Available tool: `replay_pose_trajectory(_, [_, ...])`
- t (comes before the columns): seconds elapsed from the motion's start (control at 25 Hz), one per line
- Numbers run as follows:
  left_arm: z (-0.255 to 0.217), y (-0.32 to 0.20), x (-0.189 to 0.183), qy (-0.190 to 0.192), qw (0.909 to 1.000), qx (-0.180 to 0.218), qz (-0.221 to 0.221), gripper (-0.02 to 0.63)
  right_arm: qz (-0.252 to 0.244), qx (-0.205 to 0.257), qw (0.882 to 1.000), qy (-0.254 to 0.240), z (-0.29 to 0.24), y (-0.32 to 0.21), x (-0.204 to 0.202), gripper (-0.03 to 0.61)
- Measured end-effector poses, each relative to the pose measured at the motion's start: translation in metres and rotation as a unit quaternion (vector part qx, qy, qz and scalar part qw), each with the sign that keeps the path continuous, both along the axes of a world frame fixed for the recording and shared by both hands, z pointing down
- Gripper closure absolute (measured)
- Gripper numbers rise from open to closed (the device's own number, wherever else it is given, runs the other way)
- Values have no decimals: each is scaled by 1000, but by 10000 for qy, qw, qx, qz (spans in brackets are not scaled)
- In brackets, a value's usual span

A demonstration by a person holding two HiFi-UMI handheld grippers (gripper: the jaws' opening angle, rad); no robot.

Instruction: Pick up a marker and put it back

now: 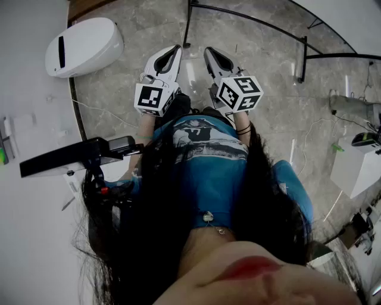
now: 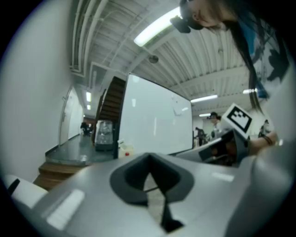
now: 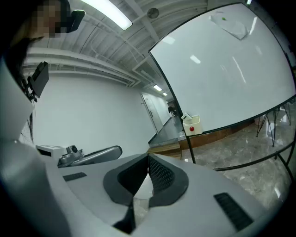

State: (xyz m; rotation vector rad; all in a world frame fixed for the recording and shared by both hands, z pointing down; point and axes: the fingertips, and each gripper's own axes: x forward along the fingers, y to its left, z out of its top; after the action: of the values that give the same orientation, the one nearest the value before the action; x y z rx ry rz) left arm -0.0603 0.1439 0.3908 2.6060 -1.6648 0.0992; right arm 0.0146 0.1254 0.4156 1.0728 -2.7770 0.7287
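No marker shows plainly in any view. A small white holder box (image 3: 192, 124) with a red dot hangs at the lower left corner of the whiteboard (image 3: 222, 74); the left gripper view shows the holder box (image 2: 124, 150) beside the whiteboard (image 2: 152, 120) as well. My left gripper (image 1: 174, 49) and right gripper (image 1: 209, 51) are held side by side close in front of the person's body, well short of the board. The left gripper (image 2: 149, 157) has its jaws together with nothing between them. The right gripper (image 3: 148, 157) is likewise shut and empty.
The board's black stand legs (image 1: 250, 18) run across the marble floor ahead. A white rounded device (image 1: 83, 46) lies at the left, with a black arm-mounted panel (image 1: 77, 158) nearer in. A white box (image 1: 357, 167) and cables sit at the right. Wooden steps (image 2: 55, 169) lie beyond.
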Motion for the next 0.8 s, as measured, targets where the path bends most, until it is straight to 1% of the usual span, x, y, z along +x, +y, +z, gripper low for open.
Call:
replay_pose_trajectory(0.08, [-2,0,9,-26,10000,41,80,611,62,7,10000,-6,0,-1,9,568])
replay_pose_trajectory(0.16, [-2,-2,6,-14,9999,70,146,611,135,17,9999,15,2,-5,7,568])
replay_pose_trajectory(0.24, [0,-8,-17,48,9997,57,211,611,220,12,9997,87,5,-11,-14,568])
replay_pose_trajectory(0.36, [4,-26,-70,153,9994,-23,299,611,394,-65,9991,141,10,-25,-59,568])
replay_pose_trajectory(0.44, [3,-37,-87,237,9989,5,393,611,497,-149,9986,121,10,-35,-73,568])
replay_pose_trajectory(0.64, [4,-63,-82,359,9980,-20,518,611,673,-172,9973,232,7,-59,-62,568])
replay_pose_trajectory(0.8, [11,-88,-78,387,9974,-110,590,611,776,-199,9966,213,9,-81,-54,568])
